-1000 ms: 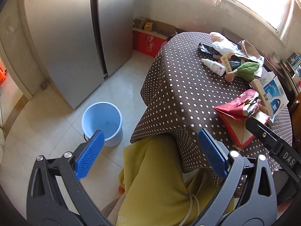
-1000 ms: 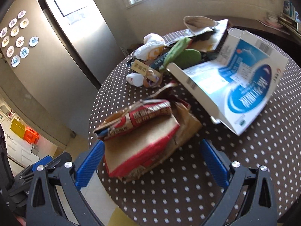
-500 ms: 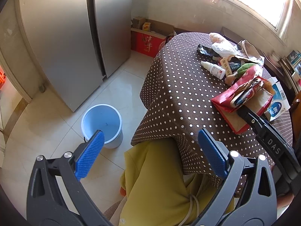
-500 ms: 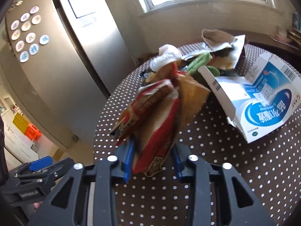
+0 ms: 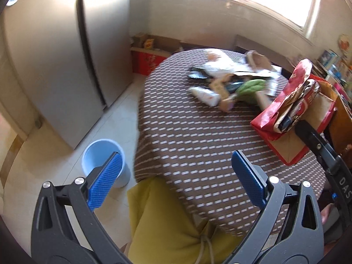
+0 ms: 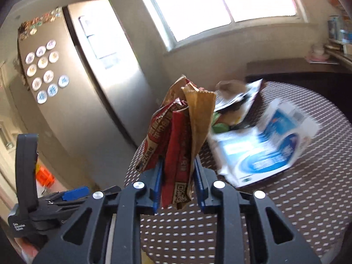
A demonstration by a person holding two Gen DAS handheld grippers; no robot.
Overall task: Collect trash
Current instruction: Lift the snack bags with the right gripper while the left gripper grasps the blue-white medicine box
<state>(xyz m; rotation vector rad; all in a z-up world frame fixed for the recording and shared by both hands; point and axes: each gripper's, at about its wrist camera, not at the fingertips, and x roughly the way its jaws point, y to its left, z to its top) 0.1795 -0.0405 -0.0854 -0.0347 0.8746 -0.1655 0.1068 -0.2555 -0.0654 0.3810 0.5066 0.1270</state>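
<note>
My right gripper (image 6: 178,167) is shut on a crumpled red and brown paper bag (image 6: 182,132) and holds it up above the polka-dot table (image 6: 286,209). The same bag (image 5: 290,107) shows at the right of the left wrist view, clamped in the right gripper. My left gripper (image 5: 173,176) is open and empty, over the table's near edge. A light blue bin (image 5: 103,160) stands on the floor to the left of the table. More litter (image 5: 228,85) lies at the table's far side, blurred.
A torn blue and white box (image 6: 264,151) lies on the table behind the bag. A steel fridge (image 5: 55,66) stands at the left. A yellow cloth (image 5: 171,220) hangs over a chair at the table's near edge. Red boxes (image 5: 149,61) sit by the far wall.
My right gripper closed on the paper bag and lifted it off the table, tilting it upright. The left gripper's view swung up and shifted right; it stays open.
</note>
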